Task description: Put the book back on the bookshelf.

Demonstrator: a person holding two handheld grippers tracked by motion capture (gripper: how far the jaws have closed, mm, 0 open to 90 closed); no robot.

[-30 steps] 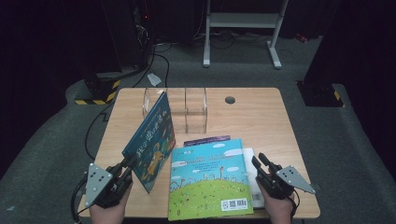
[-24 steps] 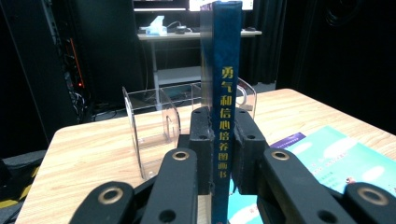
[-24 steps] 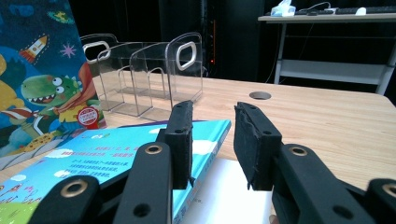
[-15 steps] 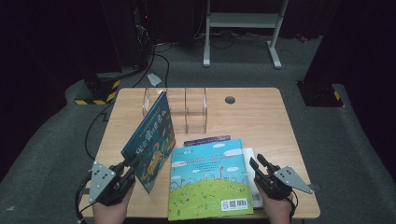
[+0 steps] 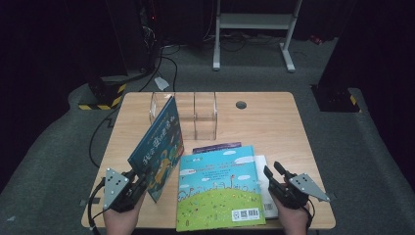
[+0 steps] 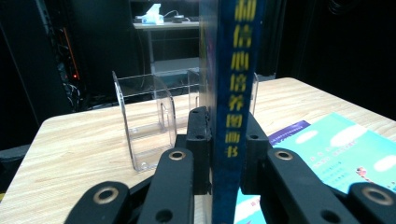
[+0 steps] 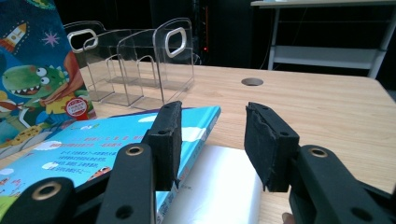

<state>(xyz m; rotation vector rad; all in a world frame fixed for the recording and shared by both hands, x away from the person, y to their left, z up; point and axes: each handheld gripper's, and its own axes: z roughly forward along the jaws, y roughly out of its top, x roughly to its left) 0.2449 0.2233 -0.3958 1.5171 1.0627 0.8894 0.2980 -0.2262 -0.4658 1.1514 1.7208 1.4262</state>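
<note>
From the high view, a wooden table (image 5: pixel 274 127) stands in a dark room. The left gripper (image 5: pixel 138 183), at the near left corner, clamps a blue dinosaur book (image 5: pixel 157 147) by its lower edge, so the book stands tilted up off the table. Behind it, near the far edge, sits a clear acrylic book rack (image 5: pixel 195 115). A second book with a green and blue cover (image 5: pixel 218 188) lies flat near the front edge, on top of a purple book (image 5: pixel 218 145) and a white sheet (image 5: pixel 266 186). The right gripper (image 5: pixel 274 172) rests at the flat book's right edge.

In the left gripper view, the two black jaws press against both sides of the dinosaur book's spine (image 6: pixel 233 93), which rises upright between them. The clear rack (image 6: pixel 149 126) stands just beyond.

In the right gripper view, the jaws stand apart and have just been opening. The left jaw overlaps the flat book's corner (image 7: pixel 196 121); the white sheet (image 7: pixel 219 186) shows in the gap between the jaws, and neither pad presses on anything.
</note>
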